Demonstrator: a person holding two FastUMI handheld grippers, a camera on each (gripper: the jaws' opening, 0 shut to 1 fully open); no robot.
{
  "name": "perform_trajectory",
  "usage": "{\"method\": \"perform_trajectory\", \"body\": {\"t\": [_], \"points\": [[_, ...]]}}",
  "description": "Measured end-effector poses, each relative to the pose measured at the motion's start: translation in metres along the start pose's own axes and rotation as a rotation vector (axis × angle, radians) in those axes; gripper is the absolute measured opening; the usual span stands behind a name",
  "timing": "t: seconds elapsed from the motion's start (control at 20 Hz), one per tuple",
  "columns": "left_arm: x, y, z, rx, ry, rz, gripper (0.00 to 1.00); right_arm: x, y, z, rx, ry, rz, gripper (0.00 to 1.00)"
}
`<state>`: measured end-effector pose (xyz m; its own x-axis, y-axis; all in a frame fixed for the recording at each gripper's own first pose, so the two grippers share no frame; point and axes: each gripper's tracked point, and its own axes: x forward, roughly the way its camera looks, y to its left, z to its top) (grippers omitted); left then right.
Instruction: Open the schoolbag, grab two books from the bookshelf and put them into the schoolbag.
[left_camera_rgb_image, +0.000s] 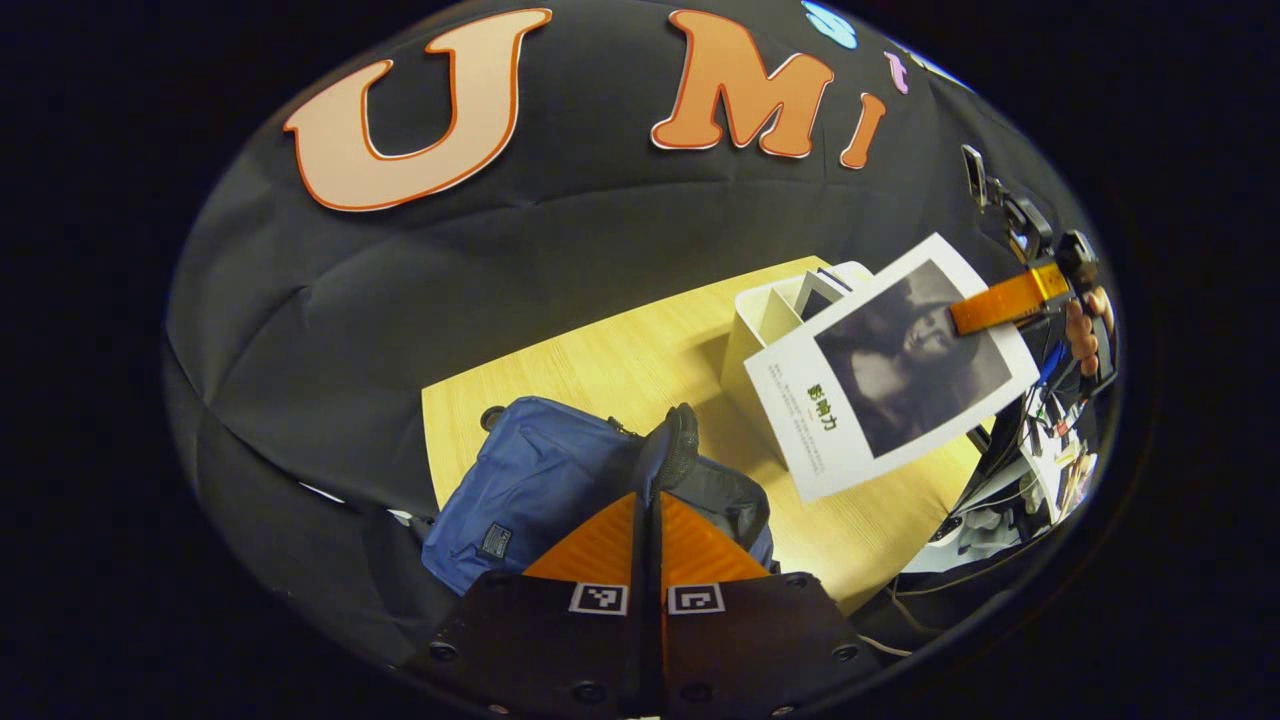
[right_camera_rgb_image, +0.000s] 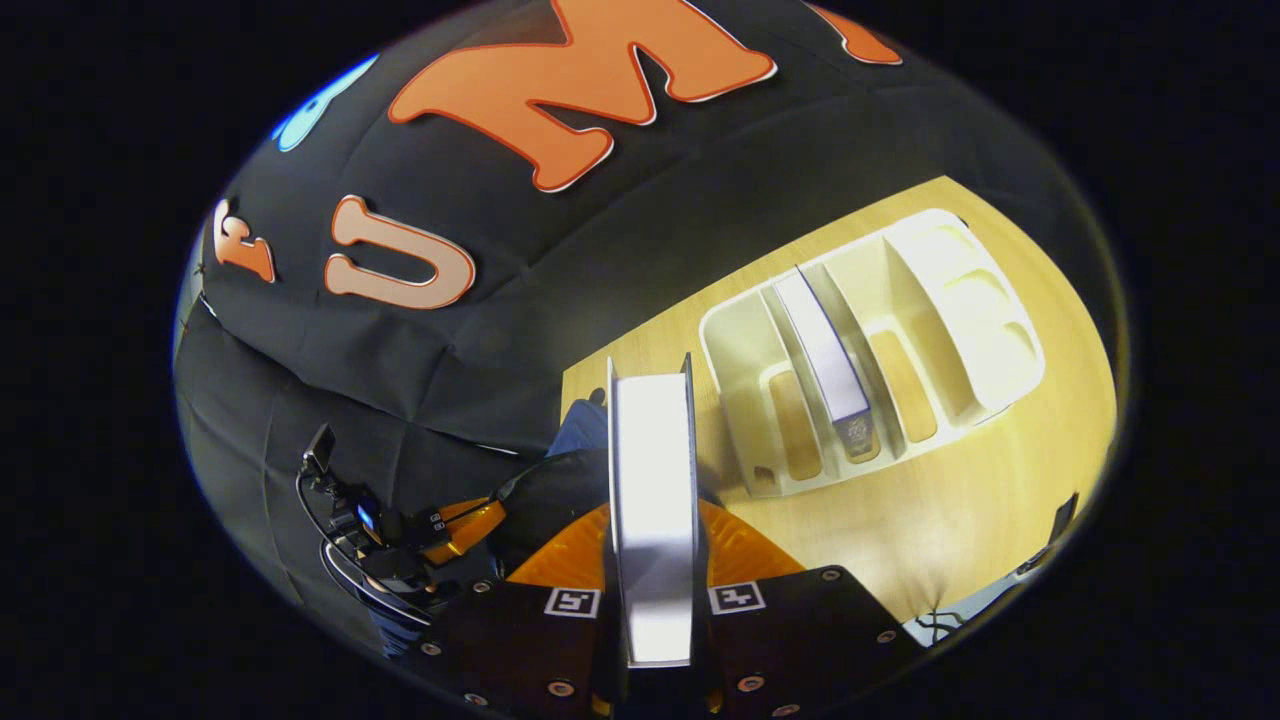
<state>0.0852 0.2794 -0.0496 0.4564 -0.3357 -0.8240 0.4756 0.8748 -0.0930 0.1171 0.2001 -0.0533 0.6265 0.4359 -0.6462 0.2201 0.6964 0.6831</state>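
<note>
Blue schoolbag lies below-left of the book clamped edge-up in the right gripper; left gripper, fingers pinched on the bag's flap, sits nearer.

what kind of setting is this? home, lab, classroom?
Most likely a staged data-collection booth, not a home: a black cloth wall rings a small wooden table, with a loose tangle of cables and gear off the table's edge. Props are few: a blue schoolbag and a white bookshelf.
</note>
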Motion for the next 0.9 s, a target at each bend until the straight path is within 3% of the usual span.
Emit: {"method": "perform_trajectory", "body": {"t": [0.15,0.5,0.9], "points": [[-0.002,0.000,0.004,-0.003,0.016,0.008,0.00,0.014,0.006,-0.025,0.063,-0.003,0.044,0.24],[0.004,-0.016,0.013,-0.017,0.019,-0.009,0.01,0.068,0.016,-0.083,0.178,0.024,0.060,0.24],[0.005,-0.028,0.007,-0.032,0.015,-0.041,0.01,0.143,0.035,-0.104,0.234,0.010,0.047,0.24]]}}
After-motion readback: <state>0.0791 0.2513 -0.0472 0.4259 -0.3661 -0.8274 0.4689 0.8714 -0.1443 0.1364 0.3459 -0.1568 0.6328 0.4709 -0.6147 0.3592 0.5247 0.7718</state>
